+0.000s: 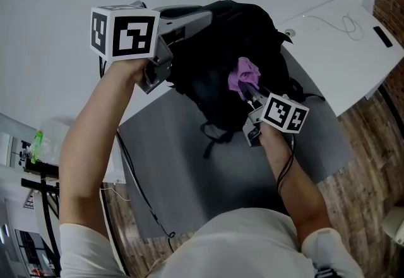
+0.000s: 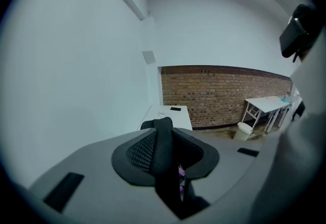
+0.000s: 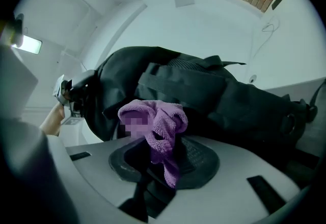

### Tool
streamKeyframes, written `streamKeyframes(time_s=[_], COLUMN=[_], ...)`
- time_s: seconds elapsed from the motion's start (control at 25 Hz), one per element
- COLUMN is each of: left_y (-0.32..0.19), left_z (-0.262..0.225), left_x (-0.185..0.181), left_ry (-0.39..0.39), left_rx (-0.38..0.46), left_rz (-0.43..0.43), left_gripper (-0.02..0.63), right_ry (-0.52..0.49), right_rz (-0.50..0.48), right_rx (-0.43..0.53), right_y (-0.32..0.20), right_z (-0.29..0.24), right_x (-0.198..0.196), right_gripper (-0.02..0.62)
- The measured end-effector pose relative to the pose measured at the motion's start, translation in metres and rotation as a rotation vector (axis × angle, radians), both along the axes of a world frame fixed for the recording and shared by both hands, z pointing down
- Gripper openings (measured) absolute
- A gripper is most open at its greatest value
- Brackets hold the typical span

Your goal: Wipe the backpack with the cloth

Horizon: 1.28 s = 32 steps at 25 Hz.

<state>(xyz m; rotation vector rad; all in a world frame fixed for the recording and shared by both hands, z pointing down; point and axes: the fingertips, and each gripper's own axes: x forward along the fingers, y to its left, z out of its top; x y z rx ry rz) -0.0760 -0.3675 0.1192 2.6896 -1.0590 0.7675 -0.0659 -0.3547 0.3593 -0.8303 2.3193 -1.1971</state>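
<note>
**hanging backpack, 2 thin grips — where this could slip**

the left gripper [image 1: 161, 68] is clamping down on a black strap [image 2: 163, 149] of the backpack [image 1: 214, 62], so the backpack is hanging from it in the air above a grey mat [image 1: 189, 175]. the right gripper [image 1: 252, 96] is pinching the purple cloth [image 3: 168, 122] between its jaws. the bunched end is sitting at the backpack's front, touching or just beside it; i cannot tell which.

the main risk is coming from that 1 strap. a firm wipe is likely pushing a free-hanging backpack away instead of rubbing it, so it may swing or twist and the strap may be creeping out of the left jaws. the cloth is being held by only a narrow fold — dragging it across the backpack's webbing could be pulling it free or snagging it.
</note>
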Motion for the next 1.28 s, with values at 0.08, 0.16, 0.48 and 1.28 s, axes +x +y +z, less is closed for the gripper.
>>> streamKeyframes(time_s=[0.08, 0.16, 0.48, 1.28], left_y=[0.006, 0.011, 0.017, 0.015], left_z=[0.002, 0.004, 0.011, 0.014], left_x=[0.001, 0.003, 0.007, 0.006], left_ry=[-0.006, -0.008, -0.017, -0.043], left_rx=[0.005, 0.01, 0.019, 0.062], left_rz=[0.01, 0.017, 0.037, 0.049], left_gripper=[0.094, 0.094, 0.094, 0.094], right_ry=[0.024, 0.039, 0.137, 0.321], right_rz=[0.0, 0.008, 0.03, 0.077], right_rx=[-0.041, -0.086, -0.228, -0.421], right_y=[0.006, 0.013, 0.025, 0.074], right_z=[0.025, 0.051, 0.138, 0.217], right_x=[0.0, 0.003, 0.019, 0.065], right_gripper=[0.118, 0.118, 0.118, 0.118])
